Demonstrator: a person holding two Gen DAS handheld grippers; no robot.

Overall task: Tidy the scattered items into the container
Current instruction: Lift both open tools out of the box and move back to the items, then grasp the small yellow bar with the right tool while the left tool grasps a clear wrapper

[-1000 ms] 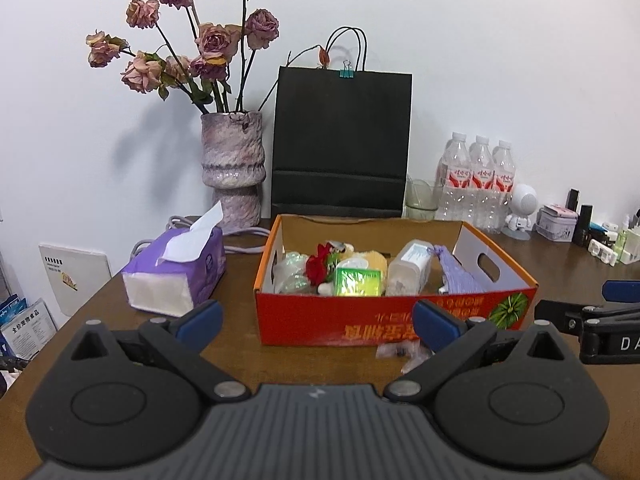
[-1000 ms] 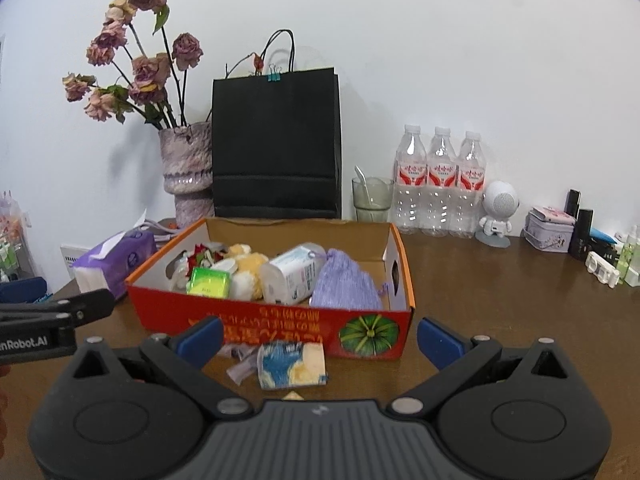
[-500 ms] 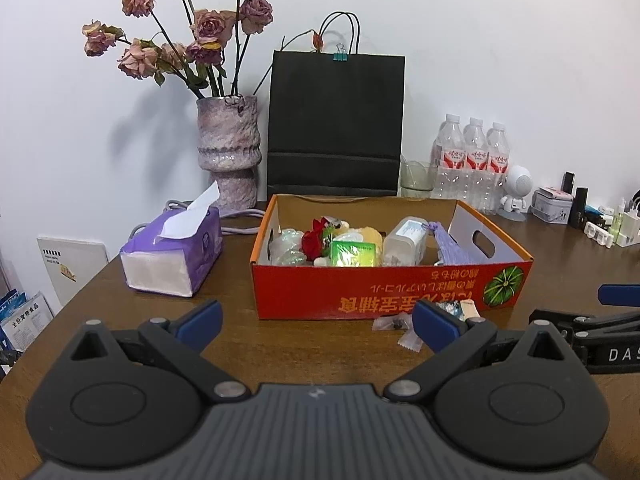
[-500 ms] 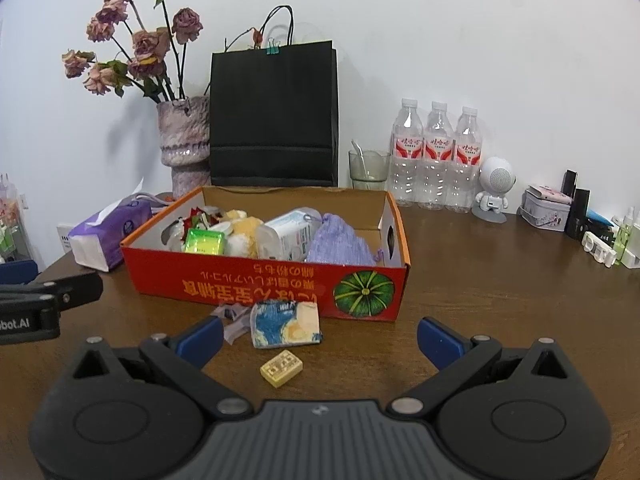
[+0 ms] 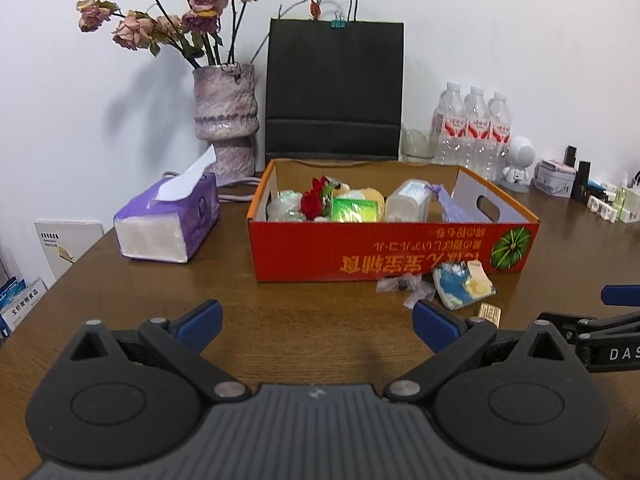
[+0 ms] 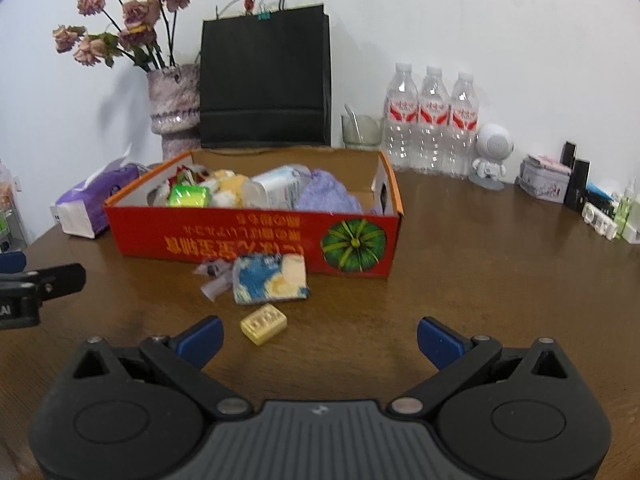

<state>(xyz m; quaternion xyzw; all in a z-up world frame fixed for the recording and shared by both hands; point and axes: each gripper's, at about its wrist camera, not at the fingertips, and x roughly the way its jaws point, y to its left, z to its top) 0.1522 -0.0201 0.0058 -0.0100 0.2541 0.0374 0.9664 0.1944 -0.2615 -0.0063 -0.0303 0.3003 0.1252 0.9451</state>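
Hovering spread and empty, the right gripper [image 6: 318, 338] faces the small yellow block [image 6: 264, 323] lying before the red box [image 6: 256, 236], and closing off-center could skid it across the table [image 6: 460, 280].

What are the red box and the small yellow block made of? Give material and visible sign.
Red box: printed cardboard, matte; brown raw inner walls and a die-cut handle hole show it.
Small yellow block: probably moulded plastic or wax, slightly glossy, with a raised pattern on top; too blurred to settle.
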